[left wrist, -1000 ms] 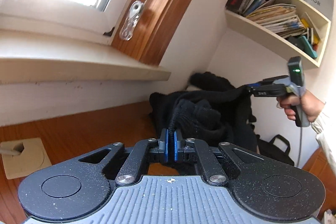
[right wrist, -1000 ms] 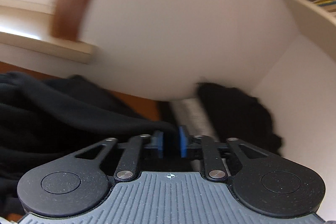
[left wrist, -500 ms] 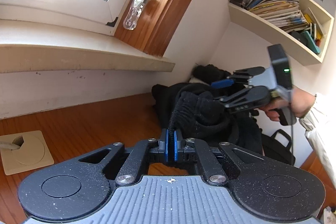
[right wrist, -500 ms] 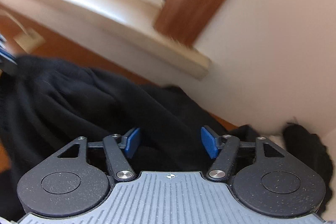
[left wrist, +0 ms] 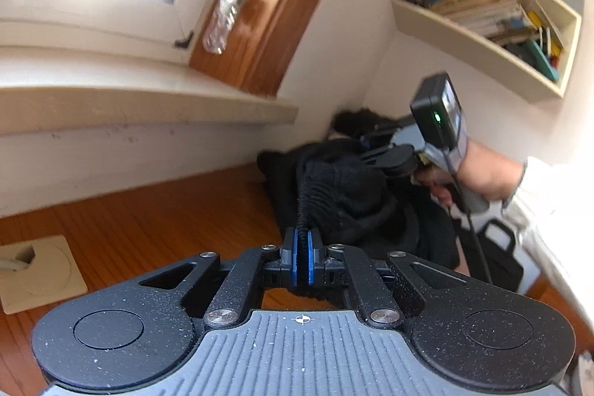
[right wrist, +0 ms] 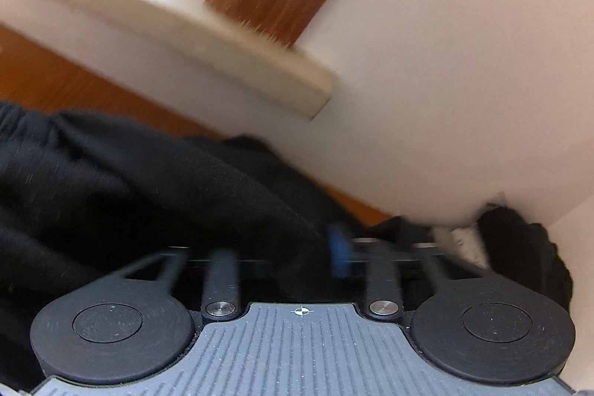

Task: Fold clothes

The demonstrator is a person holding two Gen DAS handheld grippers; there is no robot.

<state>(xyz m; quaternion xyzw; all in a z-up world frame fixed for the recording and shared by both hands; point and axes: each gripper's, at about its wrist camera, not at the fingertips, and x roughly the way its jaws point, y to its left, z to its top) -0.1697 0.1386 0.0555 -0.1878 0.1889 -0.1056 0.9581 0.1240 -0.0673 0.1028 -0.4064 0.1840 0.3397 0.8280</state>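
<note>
left gripper (left wrist: 301,257) clamps the ribbed hem of the black garment (left wrist: 345,195) heaped on the wooden surface (left wrist: 156,210). right gripper (right wrist: 315,247) jaws just closing into cloth, grip blurred, can't tell. pinch a single edge, then pull apart.

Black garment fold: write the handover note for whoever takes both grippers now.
Left gripper: shut on the ribbed edge of the black garment.
Right gripper: jaws have just been closing into cloth at the pile's far side; view blurred, grip unconfirmed.
Garment: bunched on the wooden desk below the windowsill.
Done: edge picked up.
Left: confirm right grip, spread, fold.
</note>
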